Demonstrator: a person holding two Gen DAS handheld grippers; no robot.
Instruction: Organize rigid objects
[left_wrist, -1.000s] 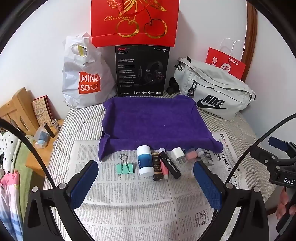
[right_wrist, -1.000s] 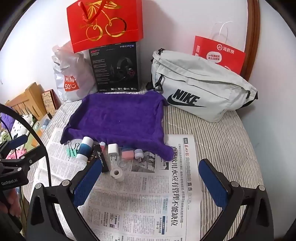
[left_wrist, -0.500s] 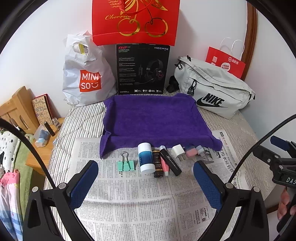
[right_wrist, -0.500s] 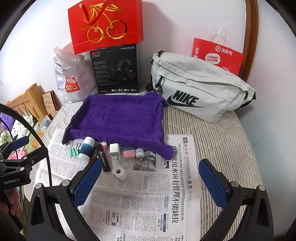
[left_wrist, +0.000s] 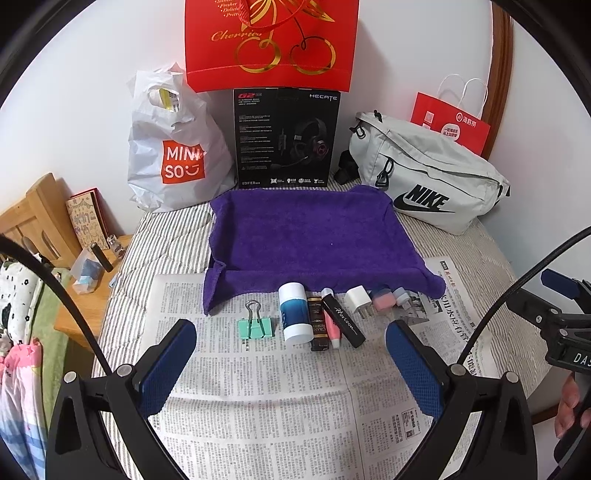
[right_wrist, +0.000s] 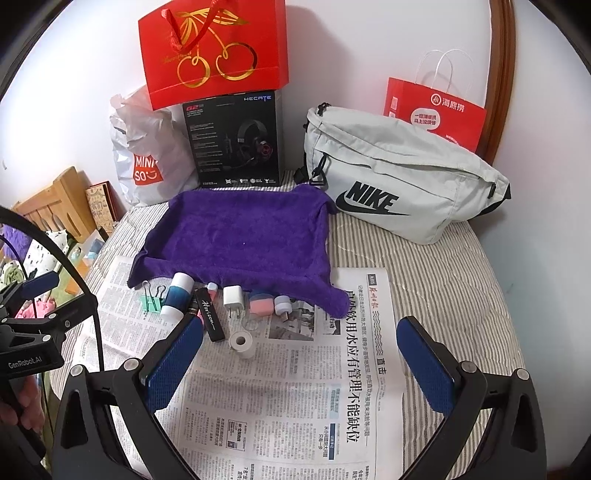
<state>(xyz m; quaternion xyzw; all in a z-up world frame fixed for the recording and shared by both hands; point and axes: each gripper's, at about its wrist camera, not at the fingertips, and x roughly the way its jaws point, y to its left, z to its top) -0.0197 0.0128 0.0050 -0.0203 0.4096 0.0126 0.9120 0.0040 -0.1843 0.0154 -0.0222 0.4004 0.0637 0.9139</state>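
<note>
Right wrist view shows the trouble plainly: the small hard items sit packed in a tight row on the spread newspaper, right against the near edge of the purple terry towel. The mint-green binder clip, the white-and-blue cylindrical bottle, the black rectangular tube with script lettering, the white plug-in charger, the pink-and-blue eraser block and the small white tape roll leave little gap between them, so I'd judge a reach for one could nudge its neighbour. The bottle and roll look ready to roll off, and the loose newspaper may slide or crumple under a push. The right gripper hovers above the paper with its jaws spread wide, holding and touching nothing. From the left wrist view, the left gripper likewise hangs before the row, jaws wide apart and empty, nearest the binder clip.
</note>
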